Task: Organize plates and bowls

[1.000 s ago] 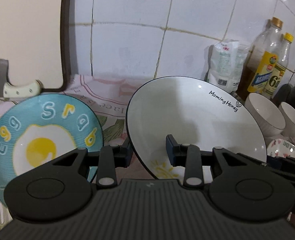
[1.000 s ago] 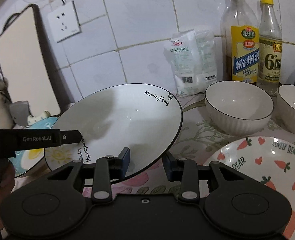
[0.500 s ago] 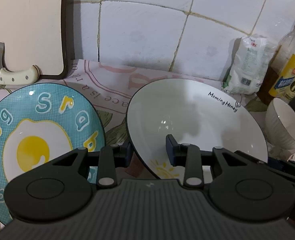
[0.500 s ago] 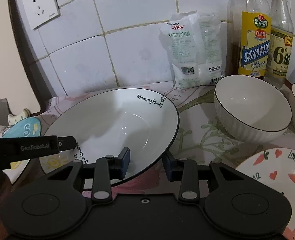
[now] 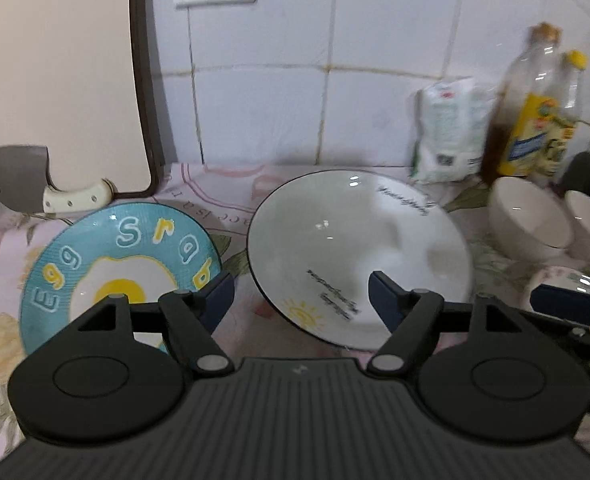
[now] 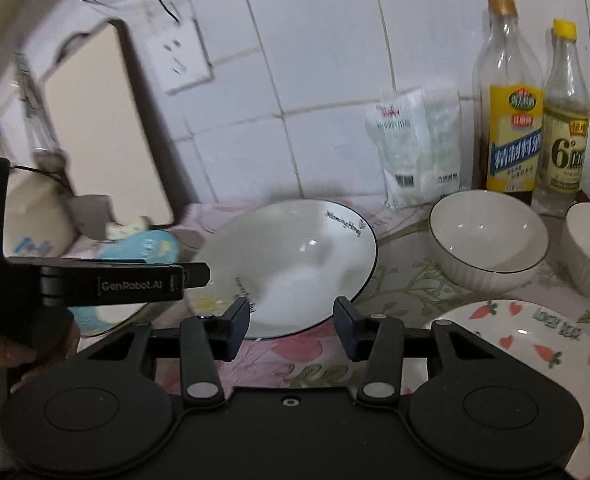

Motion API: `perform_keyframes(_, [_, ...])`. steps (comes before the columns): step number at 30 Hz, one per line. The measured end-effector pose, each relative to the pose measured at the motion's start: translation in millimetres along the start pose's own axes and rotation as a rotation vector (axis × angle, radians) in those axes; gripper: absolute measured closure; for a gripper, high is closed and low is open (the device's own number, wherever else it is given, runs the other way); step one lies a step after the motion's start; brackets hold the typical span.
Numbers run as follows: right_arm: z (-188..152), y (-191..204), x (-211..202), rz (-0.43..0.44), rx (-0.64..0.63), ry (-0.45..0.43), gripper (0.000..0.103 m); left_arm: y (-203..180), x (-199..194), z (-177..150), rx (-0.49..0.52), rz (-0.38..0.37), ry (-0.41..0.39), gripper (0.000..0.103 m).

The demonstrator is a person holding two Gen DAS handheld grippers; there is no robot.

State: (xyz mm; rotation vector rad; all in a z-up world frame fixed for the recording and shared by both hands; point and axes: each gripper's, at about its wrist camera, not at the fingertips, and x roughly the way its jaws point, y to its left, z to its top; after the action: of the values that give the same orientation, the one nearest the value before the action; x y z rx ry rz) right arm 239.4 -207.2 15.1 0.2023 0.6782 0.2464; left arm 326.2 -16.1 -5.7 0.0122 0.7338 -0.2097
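Resting flat on a floral cloth (image 6: 399, 284), the white plate (image 6: 295, 264) is the landmark: glossy, round, shallow, dark-rimmed, with small black lettering and a yellow sun print. Left of it, rims nearly touching, lies a blue plate (image 5: 107, 268) with a fried-egg picture and raised-looking letters. Right of it stand two white ribbed bowls (image 6: 489, 240), round and deep, thin dark line at the lip; nearer than those, a flat plate (image 6: 535, 344) printed with carrots and hearts. Behind it, against the tiled wall: a clear plastic bag (image 6: 415, 148), two clear bottles (image 6: 509, 120) with yellow labels, and a pale cutting board (image 5: 55, 80) leaning upright. Left gripper (image 5: 301, 294): matte black, blue pads, angled down above the plate's near-left rim, jaws spreading, nothing pinched. Right gripper (image 6: 291, 326): same build, angled down at the near rim, jaws spreading, pads clear of the plate.
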Motion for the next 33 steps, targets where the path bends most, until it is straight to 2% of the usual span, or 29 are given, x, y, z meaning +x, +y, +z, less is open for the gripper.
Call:
perform_keyframes(3, [0.3,-9.3,-28.6,0.049,-0.009,-0.019,0.051,-7.9,-27.2,-0.6,0.027,-0.025,-0.025,0.027])
perform_keyframes(6, [-0.4,-15.7,-55.7,0.094,-0.036,-0.041,0.051,-20.5,-59.5,-4.0,0.068,-0.043,-0.097,0.022])
perform_keyframes(8, [-1.6,-19.7,-70.7,0.115,-0.054,-0.052,0.047,-29.4,-77.5,-7.3,0.091,-0.053,-0.131,0.015])
perform_keyframes(10, [-4.6,-22.5,-83.8,0.101,-0.071,-0.068,0.042,-39.5,-93.5,-11.0,0.123,-0.060,-0.155,0.013])
perform_keyframes(13, [-12.2,-25.2,-100.5,0.054,-0.115,-0.079,0.041,-55.0,-110.4,-16.0,0.169,-0.083,-0.170,0.010])
perform_keyframes(17, [-27.4,-36.6,-121.8,0.015,-0.119,-0.087,0.041,-73.1,-120.4,-22.1,0.191,-0.173,-0.137,0.006])
perform_keyframes(22, [-50.2,-54.7,-152.4,0.007,-0.144,-0.169,0.041,-97.1,-120.0,-29.9,0.178,-0.284,-0.063,0.006])
perform_keyframes(30, [-78.7,-86.2,-169.9,-0.090,-0.083,-0.160,0.041,-130.5,-94.2,-43.2,0.196,-0.324,-0.009,0.006])
perform_keyframes(33, [-94.4,-96.0,-168.8,-0.076,-0.046,-0.149,0.041,-136.5,-79.2,-50.9,0.182,-0.319,0.003,0.006])
